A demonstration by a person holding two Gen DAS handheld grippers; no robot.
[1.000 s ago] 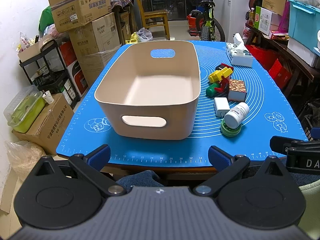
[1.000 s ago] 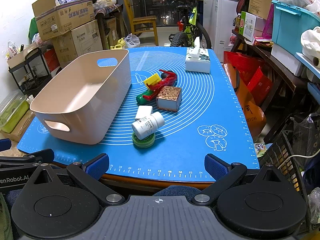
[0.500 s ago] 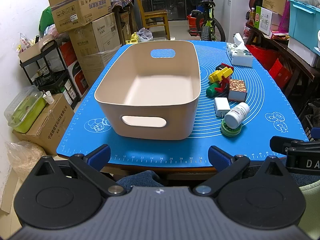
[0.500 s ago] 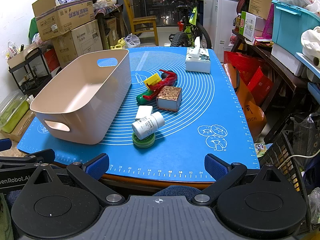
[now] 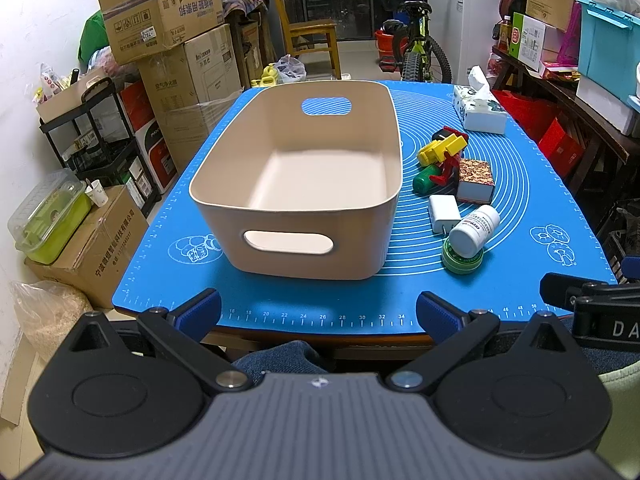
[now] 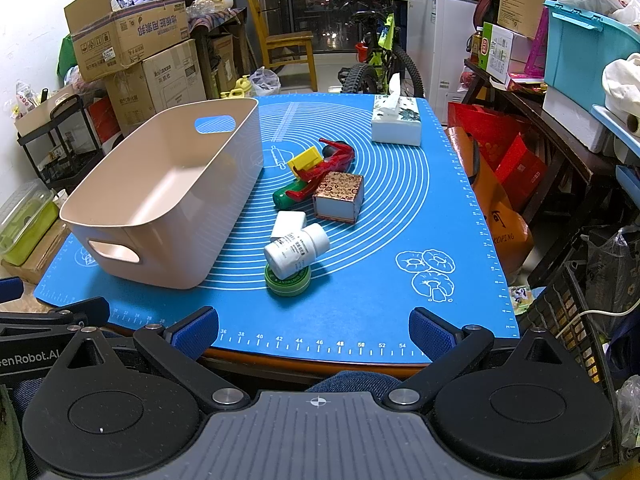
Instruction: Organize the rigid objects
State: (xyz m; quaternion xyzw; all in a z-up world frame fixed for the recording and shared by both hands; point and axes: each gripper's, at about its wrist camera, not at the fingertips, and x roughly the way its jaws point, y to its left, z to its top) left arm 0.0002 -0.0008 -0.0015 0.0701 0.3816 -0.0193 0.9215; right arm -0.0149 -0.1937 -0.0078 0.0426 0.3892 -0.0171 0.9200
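An empty beige bin (image 5: 320,256) (image 6: 168,248) stands on the blue mat (image 5: 520,208) (image 6: 400,216). To its right lie a white pill bottle (image 5: 474,230) (image 6: 296,250) resting on a green tin (image 5: 462,262) (image 6: 286,282), a white charger (image 5: 444,212) (image 6: 288,222), a patterned box (image 5: 474,176) (image 6: 340,196), a green bottle (image 5: 424,180) (image 6: 286,196) and a red and yellow toy (image 5: 442,150) (image 6: 320,162). My left gripper (image 5: 318,310) and right gripper (image 6: 314,328) hover open before the table's near edge, holding nothing.
A tissue box (image 5: 480,114) (image 6: 396,124) sits at the mat's far right. Cardboard boxes (image 5: 176,40) and a black rack (image 5: 104,140) crowd the left. A bicycle (image 6: 376,60) and chair (image 6: 288,52) stand behind; shelves (image 6: 560,112) and red bags (image 6: 500,152) line the right.
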